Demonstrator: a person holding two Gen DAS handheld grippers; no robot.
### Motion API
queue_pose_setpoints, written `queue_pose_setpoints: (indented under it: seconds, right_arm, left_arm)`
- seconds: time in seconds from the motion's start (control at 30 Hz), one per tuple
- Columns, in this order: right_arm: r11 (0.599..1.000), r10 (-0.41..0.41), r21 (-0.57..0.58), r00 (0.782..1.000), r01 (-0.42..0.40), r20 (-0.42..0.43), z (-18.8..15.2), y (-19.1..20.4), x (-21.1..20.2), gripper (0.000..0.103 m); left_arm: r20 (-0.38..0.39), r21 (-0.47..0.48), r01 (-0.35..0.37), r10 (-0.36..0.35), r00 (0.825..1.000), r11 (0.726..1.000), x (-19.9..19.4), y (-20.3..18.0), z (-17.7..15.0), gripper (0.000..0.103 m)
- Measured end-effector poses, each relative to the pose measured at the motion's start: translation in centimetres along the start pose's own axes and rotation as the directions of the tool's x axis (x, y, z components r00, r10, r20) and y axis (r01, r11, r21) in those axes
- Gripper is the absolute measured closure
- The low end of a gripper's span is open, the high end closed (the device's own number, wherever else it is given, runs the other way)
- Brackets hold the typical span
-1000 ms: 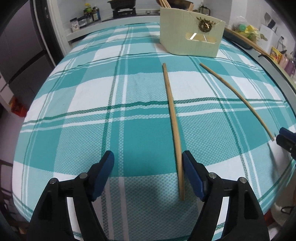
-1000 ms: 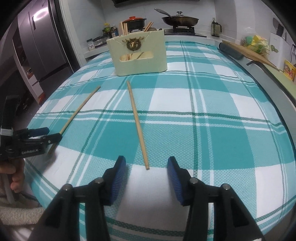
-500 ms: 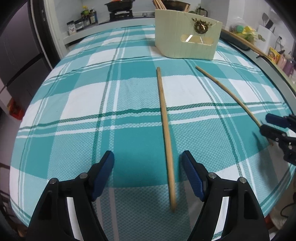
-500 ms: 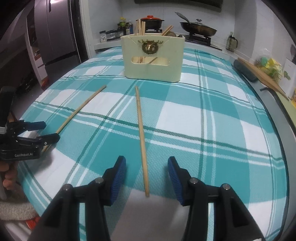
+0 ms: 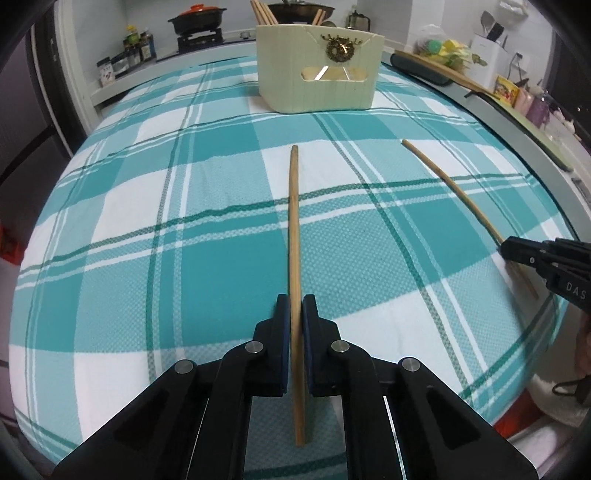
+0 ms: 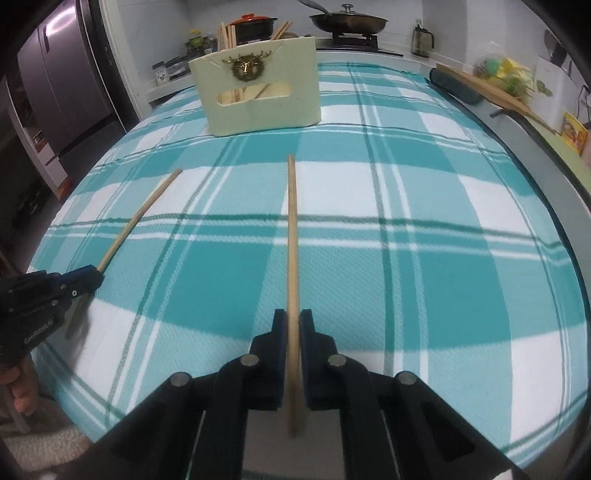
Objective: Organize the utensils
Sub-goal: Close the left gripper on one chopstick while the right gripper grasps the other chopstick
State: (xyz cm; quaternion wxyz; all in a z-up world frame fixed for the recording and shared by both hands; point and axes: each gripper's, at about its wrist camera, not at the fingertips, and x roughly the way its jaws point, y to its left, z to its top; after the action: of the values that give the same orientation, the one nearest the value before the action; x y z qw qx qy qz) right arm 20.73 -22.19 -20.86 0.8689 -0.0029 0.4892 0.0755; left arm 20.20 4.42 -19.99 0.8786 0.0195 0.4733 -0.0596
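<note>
Two wooden chopsticks lie on the teal plaid tablecloth. My left gripper is shut on the near end of the left chopstick, which points toward the cream utensil holder. My right gripper is shut on the near end of the right chopstick. The right gripper shows in the left wrist view on its chopstick. The left gripper shows in the right wrist view on its chopstick. The holder has several chopsticks standing in it.
The tablecloth covers a table whose front edge is close under both grippers. A long wooden board lies along the right counter. A stove with pots and a fridge stand behind.
Both grippers moved forward over the chopstick ends and closed on them; they were open before.
</note>
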Motion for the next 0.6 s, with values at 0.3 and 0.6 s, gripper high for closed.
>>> queue_pose_setpoints:
  seconds: [0.3,0.6]
  right_arm:
    - [0.999,0.043,0.003,0.996,-0.043,0.073,0.7,-1.0,-3.0,0.066]
    - [0.989,0.078,-0.122,0.997,-0.080,-0.027,4.6,0.1,-0.1,0.066]
  left_arm:
    - [0.024,-0.057,0.062,-0.061,0.998,0.996,-1.9,1.5,2.2,0.052]
    - [-0.043,-0.093,0.121,-0.125,0.991,0.988,1.6,3.1,6.5,0.050]
